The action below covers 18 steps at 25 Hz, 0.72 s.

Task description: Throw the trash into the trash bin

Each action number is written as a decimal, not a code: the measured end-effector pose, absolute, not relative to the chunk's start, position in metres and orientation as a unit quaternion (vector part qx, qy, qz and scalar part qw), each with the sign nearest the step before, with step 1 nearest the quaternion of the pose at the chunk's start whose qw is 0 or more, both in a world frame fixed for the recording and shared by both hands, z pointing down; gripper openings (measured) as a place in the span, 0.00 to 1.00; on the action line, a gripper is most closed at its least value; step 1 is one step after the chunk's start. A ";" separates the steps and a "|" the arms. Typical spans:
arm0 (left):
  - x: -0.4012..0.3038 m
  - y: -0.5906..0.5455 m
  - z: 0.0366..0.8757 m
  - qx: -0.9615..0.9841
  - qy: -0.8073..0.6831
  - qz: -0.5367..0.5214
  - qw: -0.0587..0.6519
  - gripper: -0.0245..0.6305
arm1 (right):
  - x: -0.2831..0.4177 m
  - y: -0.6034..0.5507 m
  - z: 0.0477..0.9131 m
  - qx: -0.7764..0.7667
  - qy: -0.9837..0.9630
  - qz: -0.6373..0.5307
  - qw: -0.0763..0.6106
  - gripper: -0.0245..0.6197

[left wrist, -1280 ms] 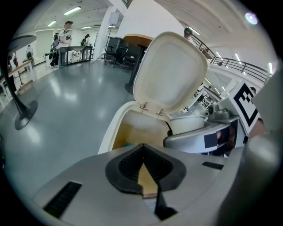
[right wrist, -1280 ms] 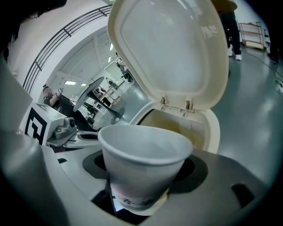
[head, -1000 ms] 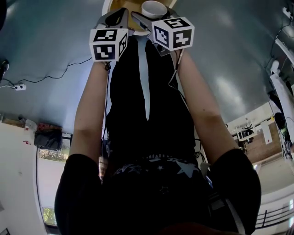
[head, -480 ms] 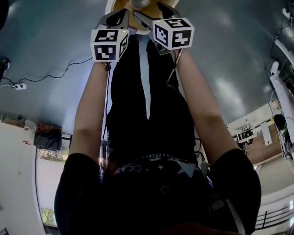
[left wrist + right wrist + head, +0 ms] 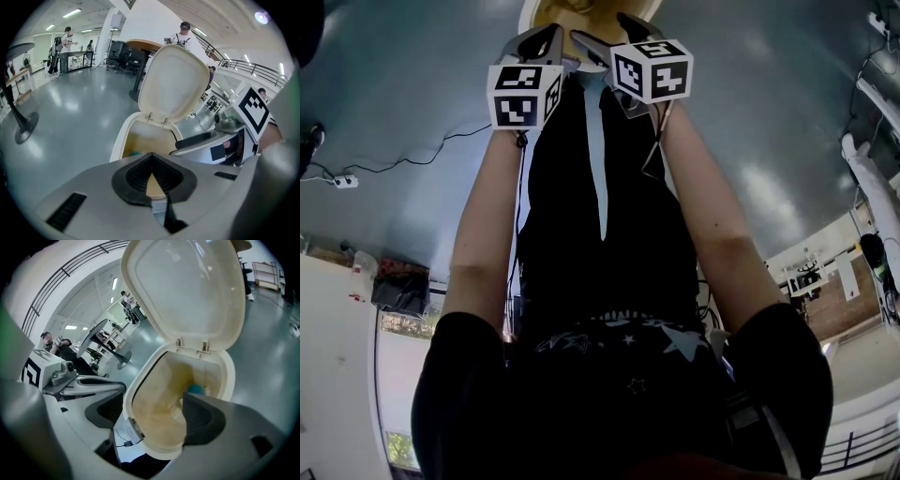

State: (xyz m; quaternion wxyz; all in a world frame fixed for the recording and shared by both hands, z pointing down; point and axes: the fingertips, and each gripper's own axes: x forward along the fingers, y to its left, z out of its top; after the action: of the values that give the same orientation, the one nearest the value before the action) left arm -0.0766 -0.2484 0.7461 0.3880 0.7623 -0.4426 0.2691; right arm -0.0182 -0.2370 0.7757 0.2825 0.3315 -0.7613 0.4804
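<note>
Glossy grey floor [image 5: 70, 108], open trash bin [image 5: 228, 376], left tongs [image 5: 151, 157] pressed together, right tongs [image 5: 153, 394] just spread, empty

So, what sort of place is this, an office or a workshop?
Most likely a big open-plan office or lab hall. It has a wide polished grey floor, black office chairs beside a round table, and what looks like a railed upper level.

The glossy grey floor [image 5: 384, 103] stretches across the hall, and a black cable [image 5: 441, 142] trails over it to a white power strip [image 5: 337, 181]. Further off, people [image 5: 65, 40] stand at a work table. Black office chairs [image 5: 123, 50] sit beside a round wooden-topped table [image 5: 146, 45], and a railing [image 5: 255, 68] lines the upper level.
</note>
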 end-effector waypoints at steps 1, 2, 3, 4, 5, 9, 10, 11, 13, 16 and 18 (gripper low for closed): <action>-0.076 -0.249 0.742 0.764 -0.442 0.268 0.386 0.05 | -0.020 -0.237 0.770 0.325 -0.761 0.487 0.278 0.64; -0.076 -0.248 0.737 0.766 -0.441 0.267 0.384 0.05 | -0.022 -0.236 0.764 0.320 -0.761 0.494 0.274 0.64; -0.076 -0.247 0.733 0.768 -0.439 0.267 0.382 0.05 | -0.024 -0.236 0.758 0.317 -0.760 0.499 0.270 0.64; -0.077 -0.246 0.727 0.770 -0.437 0.267 0.380 0.05 | -0.025 -0.236 0.751 0.317 -0.761 0.500 0.267 0.64; -0.077 -0.245 0.722 0.772 -0.436 0.267 0.377 0.05 | -0.025 -0.237 0.745 0.319 -0.761 0.498 0.266 0.64; -0.079 -0.250 0.700 0.781 -0.432 0.264 0.365 0.05 | -0.022 -0.245 0.721 0.335 -0.768 0.477 0.266 0.64; -0.079 -0.252 0.694 0.784 -0.430 0.264 0.361 0.05 | -0.020 -0.247 0.715 0.339 -0.769 0.472 0.265 0.64; -0.080 -0.253 0.688 0.787 -0.429 0.264 0.357 0.05 | -0.019 -0.248 0.709 0.343 -0.770 0.468 0.263 0.64; -0.081 -0.251 0.675 0.791 -0.426 0.265 0.350 0.05 | -0.018 -0.247 0.692 0.351 -0.771 0.464 0.258 0.64; -0.083 -0.254 0.652 0.799 -0.424 0.263 0.336 0.05 | -0.015 -0.248 0.664 0.370 -0.772 0.455 0.246 0.59; -0.082 -0.259 0.632 0.804 -0.425 0.258 0.326 0.05 | -0.009 -0.249 0.645 0.384 -0.773 0.444 0.242 0.55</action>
State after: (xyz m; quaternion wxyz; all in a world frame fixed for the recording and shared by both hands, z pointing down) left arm -0.0820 -0.2588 0.6324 0.3262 0.8037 -0.4253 0.2584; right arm -0.0086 -0.2490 0.6450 0.2423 0.3835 -0.7725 0.4443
